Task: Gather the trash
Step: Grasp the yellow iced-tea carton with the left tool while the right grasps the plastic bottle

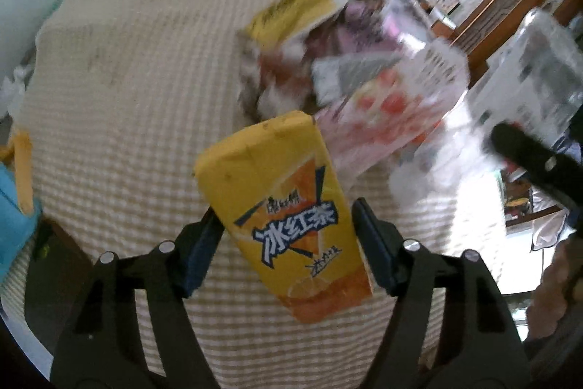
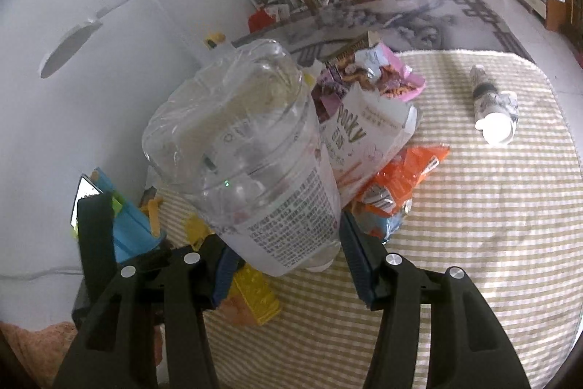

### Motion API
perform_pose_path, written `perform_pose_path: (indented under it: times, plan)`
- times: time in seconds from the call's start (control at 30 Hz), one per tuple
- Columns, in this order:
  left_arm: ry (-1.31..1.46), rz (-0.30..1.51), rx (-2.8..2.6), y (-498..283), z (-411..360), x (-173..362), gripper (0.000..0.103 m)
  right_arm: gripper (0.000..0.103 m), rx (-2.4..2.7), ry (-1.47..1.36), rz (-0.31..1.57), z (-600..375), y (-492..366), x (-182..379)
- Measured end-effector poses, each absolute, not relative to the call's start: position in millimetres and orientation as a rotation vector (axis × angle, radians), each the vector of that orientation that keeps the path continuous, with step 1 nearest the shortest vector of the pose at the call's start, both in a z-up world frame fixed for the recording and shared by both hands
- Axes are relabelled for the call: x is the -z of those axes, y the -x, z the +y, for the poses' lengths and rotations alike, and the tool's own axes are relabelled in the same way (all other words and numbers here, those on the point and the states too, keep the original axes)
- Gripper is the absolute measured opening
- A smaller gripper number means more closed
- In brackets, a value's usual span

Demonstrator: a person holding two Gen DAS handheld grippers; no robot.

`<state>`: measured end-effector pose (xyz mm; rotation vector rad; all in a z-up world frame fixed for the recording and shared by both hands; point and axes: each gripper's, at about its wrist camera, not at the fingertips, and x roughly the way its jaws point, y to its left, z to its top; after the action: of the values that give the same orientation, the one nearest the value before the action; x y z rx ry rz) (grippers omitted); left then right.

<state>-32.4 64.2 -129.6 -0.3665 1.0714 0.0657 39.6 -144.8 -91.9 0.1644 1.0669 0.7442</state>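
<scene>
My left gripper (image 1: pixel 288 239) is shut on a yellow iced-tea carton (image 1: pixel 284 206) and holds it above the checked tablecloth (image 1: pixel 120 90). Beyond it is a blurred pile of snack wrappers (image 1: pixel 349 68). My right gripper (image 2: pixel 284 254) is shut on a clear plastic cup (image 2: pixel 255 163) with a crumpled film lid. Behind the cup lie a white Pocky box (image 2: pixel 368 133), a pink wrapper (image 2: pixel 379 75) and an orange bag (image 2: pixel 397 177). A small white bottle (image 2: pixel 493 108) lies on its side at the far right of the cloth.
The other gripper's black finger (image 1: pixel 532 166) shows at the right of the left wrist view. A blue and yellow object (image 2: pixel 127 225) sits at the table's left edge by the white wall. Yellow plastic pieces (image 2: pixel 255 294) lie under the cup. Chairs and a patterned rug (image 2: pixel 400 17) stand beyond.
</scene>
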Motion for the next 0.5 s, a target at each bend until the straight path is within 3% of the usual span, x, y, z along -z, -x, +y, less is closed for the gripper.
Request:
perform_pose_path:
  times: [0.23, 0.5]
  plan:
    - [0.332, 0.910, -0.027, 15, 57, 79, 0.066, 0.051, -0.686, -0.208, 0.988, -171, -38, 70]
    - [0.319, 0.841, 0.058, -6, 29, 58, 0.066, 0.051, -0.587, -0.274, 0.964, -214, -41, 66]
